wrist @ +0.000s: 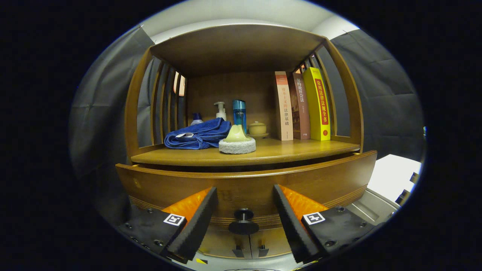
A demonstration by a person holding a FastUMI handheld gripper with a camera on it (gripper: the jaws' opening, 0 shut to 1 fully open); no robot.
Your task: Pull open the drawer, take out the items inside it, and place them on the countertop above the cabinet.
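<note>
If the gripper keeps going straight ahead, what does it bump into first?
Probably the drawer knob, which sits between the open gripper's fingers, then the drawer front behind it. Depth is hard to judge.

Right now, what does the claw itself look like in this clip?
The claw has two wedge-shaped fingers that taper forward, each with a ribbed inner face. Each sits on a dark base plate with visible screws and a square black-and-white marker. No cables visible. The fingers stand open on either side of the drawer knob, not touching it.

The wooden countertop point(286, 150) carries a blue towel point(197, 135), sponge point(237, 141), bottles point(238, 113), and three books point(301, 107).
</note>
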